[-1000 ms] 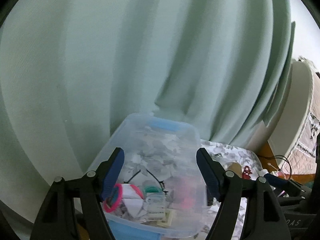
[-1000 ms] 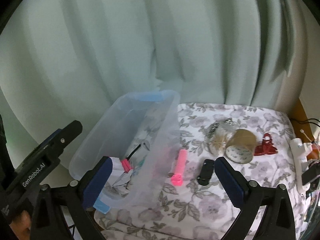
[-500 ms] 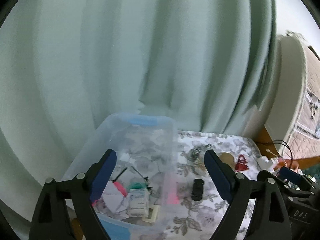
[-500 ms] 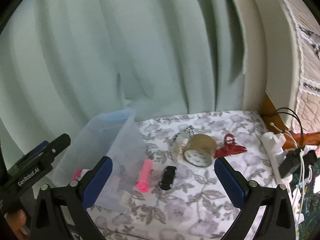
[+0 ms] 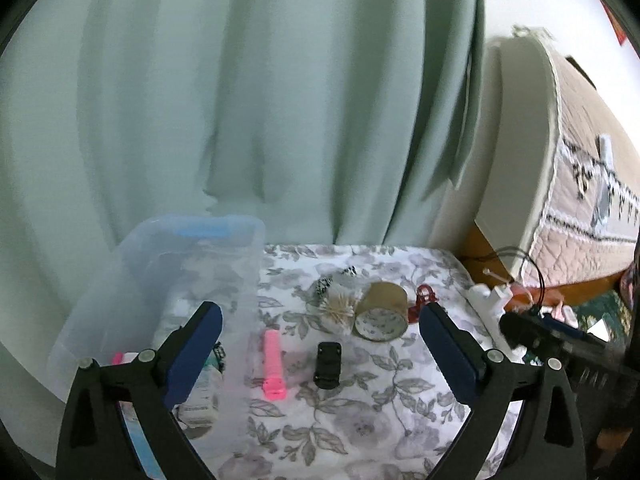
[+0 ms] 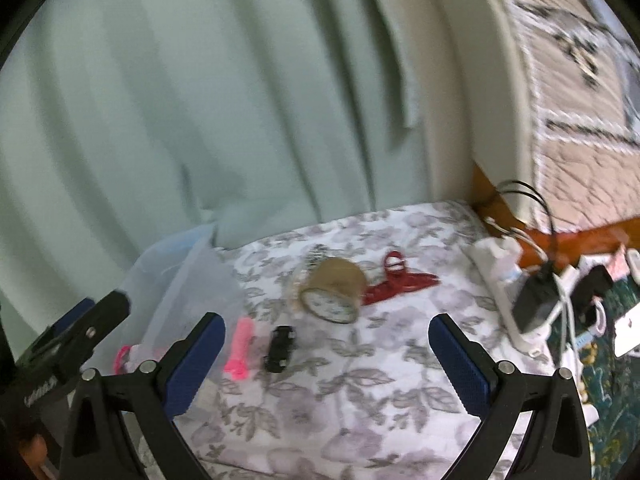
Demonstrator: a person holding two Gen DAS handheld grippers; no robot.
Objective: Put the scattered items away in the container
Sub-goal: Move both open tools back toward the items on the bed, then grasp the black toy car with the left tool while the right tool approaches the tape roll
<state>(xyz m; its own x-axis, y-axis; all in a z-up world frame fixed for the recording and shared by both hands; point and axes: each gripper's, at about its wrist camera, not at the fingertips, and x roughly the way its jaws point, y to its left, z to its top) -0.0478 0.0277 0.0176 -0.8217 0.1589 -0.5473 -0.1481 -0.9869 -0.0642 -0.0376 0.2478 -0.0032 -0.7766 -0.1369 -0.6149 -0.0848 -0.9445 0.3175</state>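
Hovering above the floral-clothed table (image 5: 360,432), the left hand-held gripper (image 5: 320,350) has its blue pads spread wide, its jaws having just been opening, with nothing pressed between them; the right hand-held gripper (image 6: 326,354) is likewise wide and empty. The clear container (image 5: 168,280), with a blue latch on its far rim, stands at the table's left end against the pale green curtain (image 5: 260,100); small items lie inside it (blurred through the plastic and partly hidden behind the left pad). Just right of the container lies a pink clip (image 5: 273,364), then a small black clip (image 5: 328,364). Farther right and behind them a brown tape roll (image 5: 382,312) lies on its side, touching a bundle of toothpicks (image 5: 338,308), with a black-and-white patterned piece (image 5: 324,286) behind that and a red hair claw (image 6: 396,280) just beyond the roll. Past the table's right edge sit a white power strip (image 6: 504,280), a black adapter (image 6: 536,304) and cables. Lettering on the neighbouring gripper's body at the left edge of the right view is too blurred to read.
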